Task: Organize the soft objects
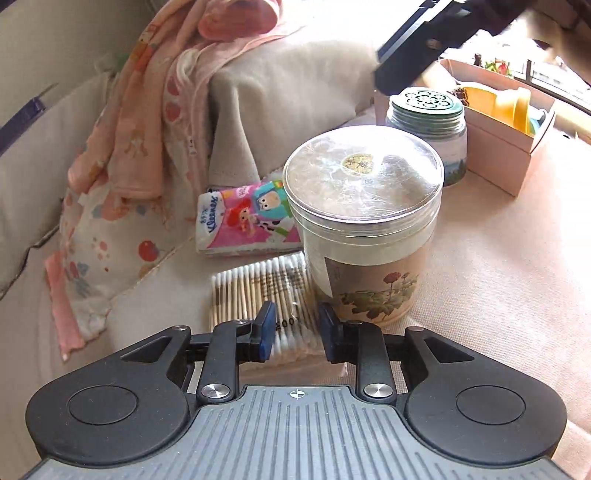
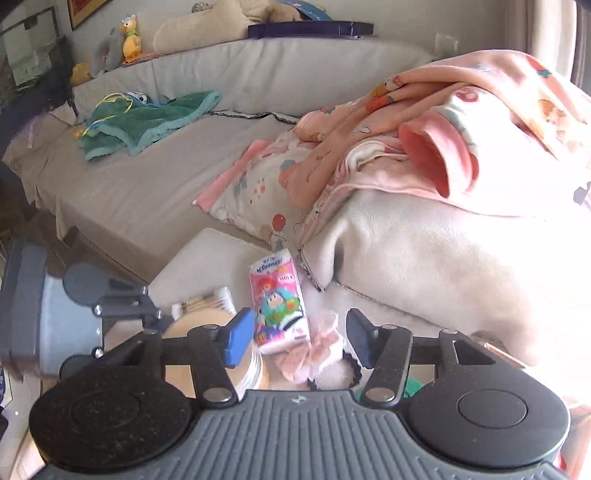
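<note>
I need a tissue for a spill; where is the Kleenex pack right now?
The Kleenex pack lies flat on the pale cushion, left of the clear-lidded jar, just behind the cotton swabs; in the right wrist view it sits between the open fingers.

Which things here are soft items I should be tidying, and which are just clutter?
Job items: pink clothes, patterned pillow, green towel, plush toys.

Lying about: tissue pack, cotton swabs, flower-print jar, green-lid jar, pink box.
</note>
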Motion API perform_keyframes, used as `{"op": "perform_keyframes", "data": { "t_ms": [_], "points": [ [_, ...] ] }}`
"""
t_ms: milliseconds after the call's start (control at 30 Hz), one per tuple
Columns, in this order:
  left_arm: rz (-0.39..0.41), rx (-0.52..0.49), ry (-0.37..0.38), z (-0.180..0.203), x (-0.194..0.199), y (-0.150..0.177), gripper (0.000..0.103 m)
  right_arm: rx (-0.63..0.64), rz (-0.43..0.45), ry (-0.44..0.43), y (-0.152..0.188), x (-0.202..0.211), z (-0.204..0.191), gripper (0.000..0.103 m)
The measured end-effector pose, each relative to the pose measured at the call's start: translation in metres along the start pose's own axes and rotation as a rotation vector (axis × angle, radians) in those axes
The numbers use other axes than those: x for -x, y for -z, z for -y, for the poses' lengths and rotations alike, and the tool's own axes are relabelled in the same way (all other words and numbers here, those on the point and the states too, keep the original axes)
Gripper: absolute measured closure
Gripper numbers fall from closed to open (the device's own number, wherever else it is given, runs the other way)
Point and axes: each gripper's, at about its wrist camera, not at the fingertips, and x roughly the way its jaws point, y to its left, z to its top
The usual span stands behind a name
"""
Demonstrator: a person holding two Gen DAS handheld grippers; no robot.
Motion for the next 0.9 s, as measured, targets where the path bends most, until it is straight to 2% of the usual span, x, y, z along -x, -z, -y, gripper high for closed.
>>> {"op": "perform_keyframes", "data": {
  "t_ms": [167,233,367,400,467,500,600,667,733,800,900],
  "points": [
    [-0.048,0.072,-0.146,-0.014,-0.004,0.007,0.070,-0.001,0.073,0.033,0.045,0.028,-0.006,0.045],
    [-0.039,0.126,-0.131,-0.023,-0.003,0.009,0.071,0.004,0.084,0.038,0.064,0.031,-0.011,0.043],
    [-0.044,0.160,0.010,-0.030,-0.004,0.006,0.028,0.020,0.035,-0.025,0.098,0.024,-0.025,0.043],
    [-0.049,0.154,0.029,-0.029,-0.005,0.005,0.023,0.030,0.021,-0.032,0.104,0.020,-0.029,0.043],
    [-0.059,0.131,0.031,-0.026,-0.004,0.003,0.023,0.065,-0.006,-0.007,0.118,0.007,-0.042,0.043],
    [-0.059,0.119,0.030,-0.027,-0.002,0.002,0.027,0.086,-0.010,0.015,0.122,0.001,-0.047,0.043],
    [-0.022,0.101,-0.048,-0.034,0.002,-0.004,0.030,0.123,-0.020,0.029,0.131,-0.010,-0.057,0.043],
    [-0.044,0.102,-0.067,-0.041,-0.007,-0.007,0.030,0.126,-0.025,0.008,0.135,-0.015,-0.061,0.043],
    [-0.106,0.106,-0.073,-0.050,-0.024,-0.009,0.029,0.113,-0.035,-0.019,0.138,-0.020,-0.064,0.043],
    [-0.127,0.126,-0.065,-0.057,-0.034,-0.009,0.022,0.098,-0.052,-0.037,0.140,-0.025,-0.066,0.043],
    [-0.118,0.218,-0.038,-0.072,-0.043,-0.011,0.021,0.092,-0.039,-0.047,0.148,-0.027,-0.068,0.034]
  ]
}}
